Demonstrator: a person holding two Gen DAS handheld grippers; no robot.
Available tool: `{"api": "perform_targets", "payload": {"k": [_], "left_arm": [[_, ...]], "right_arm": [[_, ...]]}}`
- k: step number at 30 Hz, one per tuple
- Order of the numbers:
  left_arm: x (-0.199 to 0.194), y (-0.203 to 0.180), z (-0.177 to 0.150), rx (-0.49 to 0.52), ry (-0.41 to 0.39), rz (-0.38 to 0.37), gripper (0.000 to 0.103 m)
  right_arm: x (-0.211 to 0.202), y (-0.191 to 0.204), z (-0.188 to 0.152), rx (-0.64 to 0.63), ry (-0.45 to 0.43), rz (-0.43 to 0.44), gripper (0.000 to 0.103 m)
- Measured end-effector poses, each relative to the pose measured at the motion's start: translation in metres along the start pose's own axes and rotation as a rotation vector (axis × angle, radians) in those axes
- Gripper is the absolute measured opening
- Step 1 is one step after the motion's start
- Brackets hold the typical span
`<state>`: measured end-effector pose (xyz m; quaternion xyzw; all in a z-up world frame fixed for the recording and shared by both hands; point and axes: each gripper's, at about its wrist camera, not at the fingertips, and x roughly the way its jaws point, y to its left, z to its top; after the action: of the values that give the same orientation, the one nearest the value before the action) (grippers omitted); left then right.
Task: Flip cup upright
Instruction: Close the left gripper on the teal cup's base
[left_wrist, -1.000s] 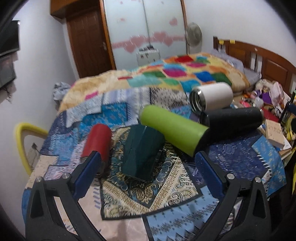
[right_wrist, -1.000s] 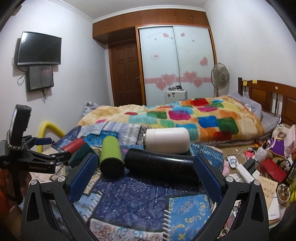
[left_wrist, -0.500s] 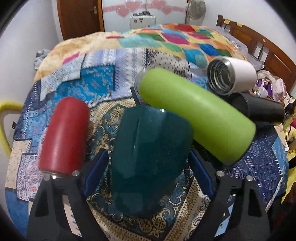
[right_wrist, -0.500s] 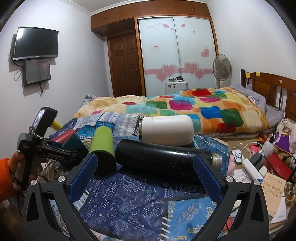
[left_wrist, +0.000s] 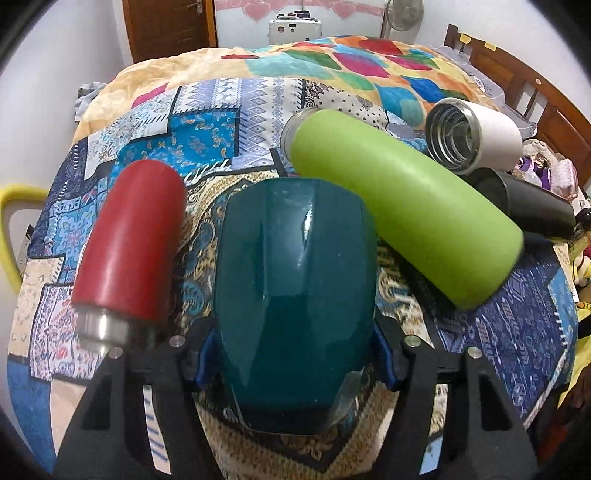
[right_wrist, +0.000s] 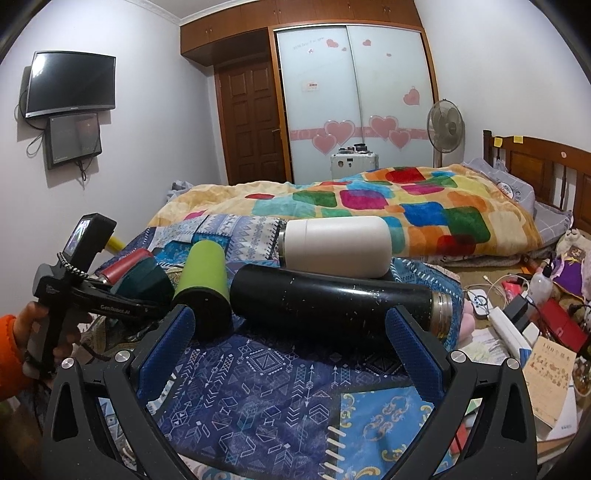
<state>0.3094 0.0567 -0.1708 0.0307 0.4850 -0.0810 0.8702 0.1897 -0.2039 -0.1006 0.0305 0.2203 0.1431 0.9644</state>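
A dark teal cup (left_wrist: 295, 291) lies on its side on the patterned cloth, its mouth toward the camera. My left gripper (left_wrist: 293, 350) has its blue pads against both sides of the cup near the rim and is shut on it. The cup also shows in the right wrist view (right_wrist: 146, 278), where the left gripper (right_wrist: 122, 299) holds it at the left. My right gripper (right_wrist: 290, 339) is open and empty, its fingers on either side of a lying black flask (right_wrist: 332, 302) but short of it.
A red flask (left_wrist: 129, 247) lies left of the cup, a lime green flask (left_wrist: 402, 218) right of it, touching it. A white flask (left_wrist: 472, 134) and the black flask (left_wrist: 532, 210) lie farther right. Clutter (right_wrist: 528, 325) sits on the floor at right.
My left gripper moved forward over the teal cup and closed its pads on it. The right gripper moved slightly nearer the black flask and stayed open.
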Motion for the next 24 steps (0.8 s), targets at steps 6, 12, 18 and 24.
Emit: {"api": "perform_targets", "payload": {"k": [6, 12, 18, 24], "left_arm": [[-0.027, -0.010, -0.019, 0.034, -0.029, 0.017, 0.066], [-0.064, -0.031, -0.036, 0.063, -0.065, -0.008, 0.066], [-0.084, -0.061, -0.052, 0.101, -0.075, -0.056, 0.066], [-0.081, -0.096, -0.061, 0.150, -0.061, -0.108, 0.066]], "right_arm": [[-0.011, 0.005, 0.001, -0.012, -0.007, -0.002, 0.103], [-0.027, 0.008, 0.003, -0.017, -0.030, 0.001, 0.103], [-0.042, 0.010, 0.004, -0.016, -0.050, 0.004, 0.103], [-0.051, 0.008, 0.001, -0.012, -0.058, -0.002, 0.103]]}}
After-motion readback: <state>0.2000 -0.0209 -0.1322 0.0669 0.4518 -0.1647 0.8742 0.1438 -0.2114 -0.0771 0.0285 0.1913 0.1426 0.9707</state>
